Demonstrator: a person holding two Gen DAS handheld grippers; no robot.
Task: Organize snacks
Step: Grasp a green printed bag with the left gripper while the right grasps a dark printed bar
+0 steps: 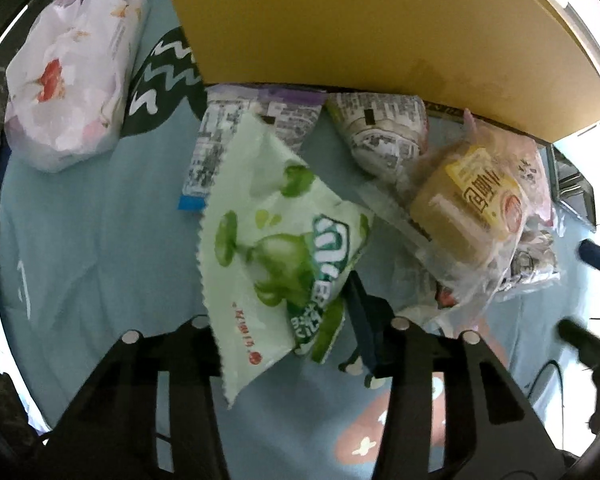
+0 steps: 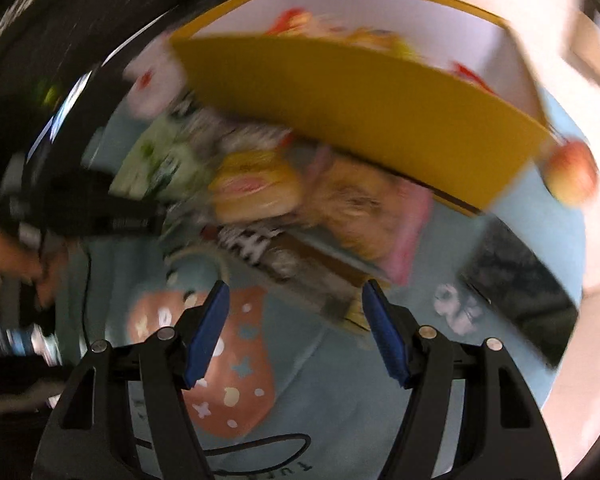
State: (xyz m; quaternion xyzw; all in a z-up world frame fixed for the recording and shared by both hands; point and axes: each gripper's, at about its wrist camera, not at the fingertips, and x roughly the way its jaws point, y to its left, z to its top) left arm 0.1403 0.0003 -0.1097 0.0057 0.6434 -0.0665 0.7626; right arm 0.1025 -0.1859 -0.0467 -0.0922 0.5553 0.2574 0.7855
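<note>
My left gripper (image 1: pixel 296 320) is shut on a green and white snack bag (image 1: pixel 276 248) and holds it over the light blue cloth (image 1: pixel 92 240). Behind it lie grey printed packets (image 1: pixel 384 136) and a clear bag with a yellow bun (image 1: pixel 472 208), next to the yellow box (image 1: pixel 380 24). My right gripper (image 2: pixel 296 328) is open and empty, above the cloth (image 2: pixel 340 400), short of the blurred snack pile (image 2: pixel 284 200). The yellow box (image 2: pixel 352 108) holds several snacks. The left gripper (image 2: pixel 100 208) with the green bag (image 2: pixel 160 160) shows at the left.
A white floral packet (image 1: pixel 72 76) lies at the far left of the cloth. A red apple (image 2: pixel 572 176) sits beside the box's right corner. A dark slab (image 2: pixel 520 276) lies at the right. The right wrist view is motion-blurred.
</note>
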